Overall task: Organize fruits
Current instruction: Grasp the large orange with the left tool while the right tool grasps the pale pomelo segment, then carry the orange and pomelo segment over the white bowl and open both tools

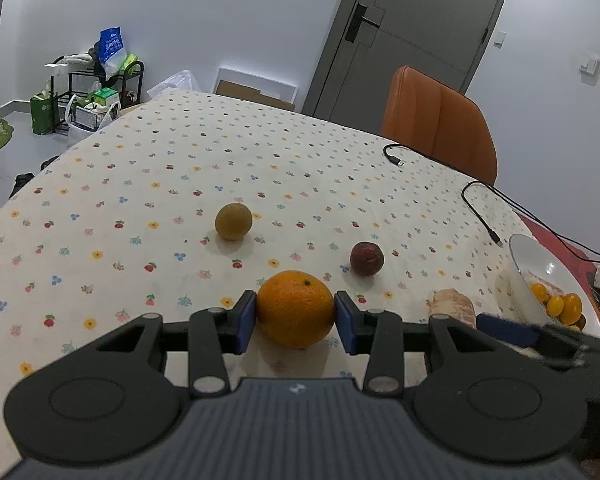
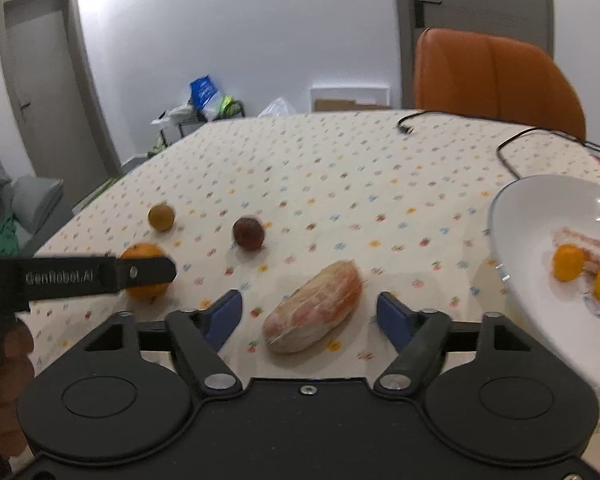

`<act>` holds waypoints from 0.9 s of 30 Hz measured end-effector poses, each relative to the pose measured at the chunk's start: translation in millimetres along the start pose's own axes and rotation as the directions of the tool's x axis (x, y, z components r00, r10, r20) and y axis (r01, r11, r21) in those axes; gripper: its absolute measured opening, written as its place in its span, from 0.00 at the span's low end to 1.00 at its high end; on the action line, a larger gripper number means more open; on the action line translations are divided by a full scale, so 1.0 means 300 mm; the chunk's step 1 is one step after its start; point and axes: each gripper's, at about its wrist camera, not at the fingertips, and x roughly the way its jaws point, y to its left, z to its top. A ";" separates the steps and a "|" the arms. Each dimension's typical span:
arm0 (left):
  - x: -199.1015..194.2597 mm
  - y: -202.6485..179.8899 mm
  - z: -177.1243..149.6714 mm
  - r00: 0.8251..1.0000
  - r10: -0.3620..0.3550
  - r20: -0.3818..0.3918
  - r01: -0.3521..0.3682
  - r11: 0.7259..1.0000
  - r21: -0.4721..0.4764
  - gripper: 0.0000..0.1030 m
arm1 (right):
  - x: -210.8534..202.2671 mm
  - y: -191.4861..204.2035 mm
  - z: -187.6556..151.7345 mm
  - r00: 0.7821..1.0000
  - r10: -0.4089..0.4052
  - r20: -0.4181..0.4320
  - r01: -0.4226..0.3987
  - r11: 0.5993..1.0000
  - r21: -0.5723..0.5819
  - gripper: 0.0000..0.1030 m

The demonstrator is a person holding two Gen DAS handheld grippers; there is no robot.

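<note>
With its jaws clamped on the orange at lower centre, the left gripper risks squeezing it out sideways. Right gripper jaws spread around the peeled citrus segment on the bench; closing hard could crush it. Bowl at right.

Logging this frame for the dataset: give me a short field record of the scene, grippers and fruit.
left gripper: shut on orange
right gripper: open, straddling peeled pomelo segment
loose on tablecloth: yellow-green fruit, dark red fruit
white bowl: holds small orange fruits and a peeled piece
other: black cables
</note>
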 end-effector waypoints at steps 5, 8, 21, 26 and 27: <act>-0.005 0.017 0.002 1.000 -0.003 0.007 0.003 1.000 -0.009 0.40 | 0.011 0.047 -0.008 0.999 -0.040 0.015 0.041 0.997 -0.068 0.62; -0.007 0.023 0.000 1.000 -0.007 0.010 0.007 1.000 -0.011 0.40 | 0.018 0.049 0.001 0.999 -0.028 0.017 0.029 0.998 -0.058 0.61; -0.023 0.037 -0.002 1.000 0.003 0.014 -0.003 1.000 -0.016 0.40 | 0.017 0.098 -0.001 0.999 -0.048 0.014 0.050 0.991 -0.127 0.41; -0.027 0.036 -0.005 1.000 -0.003 0.011 0.003 1.000 -0.018 0.40 | 0.009 0.082 0.002 0.998 -0.060 0.012 0.061 0.992 -0.109 0.32; -0.028 0.034 -0.007 1.000 -0.004 0.010 0.004 1.000 -0.017 0.40 | 0.006 0.077 0.002 0.998 -0.064 0.011 0.065 0.992 -0.103 0.32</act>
